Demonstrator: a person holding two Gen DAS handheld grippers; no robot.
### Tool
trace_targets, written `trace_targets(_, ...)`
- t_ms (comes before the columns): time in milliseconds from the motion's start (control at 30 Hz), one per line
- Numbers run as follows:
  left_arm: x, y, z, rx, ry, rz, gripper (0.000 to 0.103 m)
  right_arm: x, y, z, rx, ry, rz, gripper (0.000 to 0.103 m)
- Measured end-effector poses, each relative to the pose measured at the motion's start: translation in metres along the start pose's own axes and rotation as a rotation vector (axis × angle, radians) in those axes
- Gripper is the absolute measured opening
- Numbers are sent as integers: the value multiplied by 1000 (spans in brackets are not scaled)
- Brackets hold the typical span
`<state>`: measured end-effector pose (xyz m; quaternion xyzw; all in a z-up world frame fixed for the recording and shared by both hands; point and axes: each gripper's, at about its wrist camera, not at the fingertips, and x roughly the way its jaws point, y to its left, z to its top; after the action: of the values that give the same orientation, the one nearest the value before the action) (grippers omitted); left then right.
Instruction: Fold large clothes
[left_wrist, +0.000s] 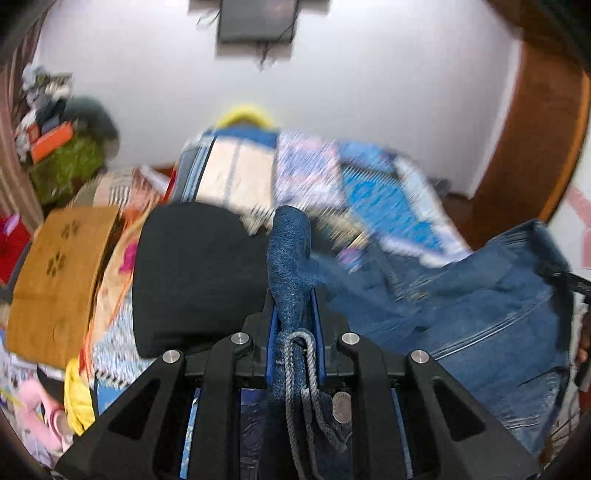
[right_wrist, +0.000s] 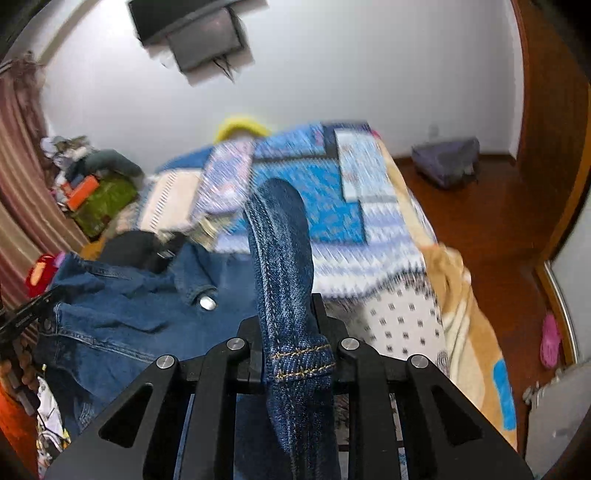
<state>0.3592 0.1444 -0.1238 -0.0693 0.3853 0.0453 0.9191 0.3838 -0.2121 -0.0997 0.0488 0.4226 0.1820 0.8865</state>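
My two cameras both see a bright room. The light is soft and even, and I cannot tell where it comes from. The white wall (left_wrist: 369, 92) looks pale and a bit washed out. The bed cover (right_wrist: 314, 206) is smeared into streaks in both views, so its pattern is hard to read. The dark thing on the wall (left_wrist: 256, 22) looks doubled and fuzzy. Up close, the blue denim (right_wrist: 288, 295) between my fingers is sharp, and I can see its stitches. The round lens bends the wooden door frame (left_wrist: 535, 129) into a curve. The corners go black.
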Motion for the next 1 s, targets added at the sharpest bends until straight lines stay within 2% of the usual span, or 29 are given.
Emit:
trace_targets(133,48,23,-29,-34,122,86,16,28,-22,-17,26,93,-68,16)
trace_targets(233,67,41,-47,-55,183,156,15,43,-38,-29,47,160,-79,19)
trace_targets(333,75,56,-57,-83,227,170,16,45,-41,-36,25,193,-98,24)
trace_targets(567,46,62,-63,-72,216,151,16,13,-37,-37,-13,193,-113,28)
trace_targets(700,16,51,-60,-37,174,145,16,-23,-35,-40,-11,134,-92,30)
trace_targets(733,8,48,-60,-27,164,146,18,-30,-34,-40,-10,121,-85,34)
trace_targets(800,-9,43,-60,-6,138,150,32,-50,-30,-43,-15,91,-77,44)
trace_targets(867,-27,37,-63,12,101,155,56,-68,-26,-47,-26,54,-74,49)
trace_targets(900,-36,35,-64,22,85,162,60,-79,-23,-51,-35,39,-68,50)
trace_targets(933,-42,33,-66,29,80,170,68,-83,-21,-53,-40,37,-65,55)
trace_targets(967,-48,32,-68,33,78,178,75,-87,-20,-56,-43,38,-62,65)
trace_targets(1000,-53,32,-70,33,78,180,78,-93,-19,-61,-43,37,-65,70)
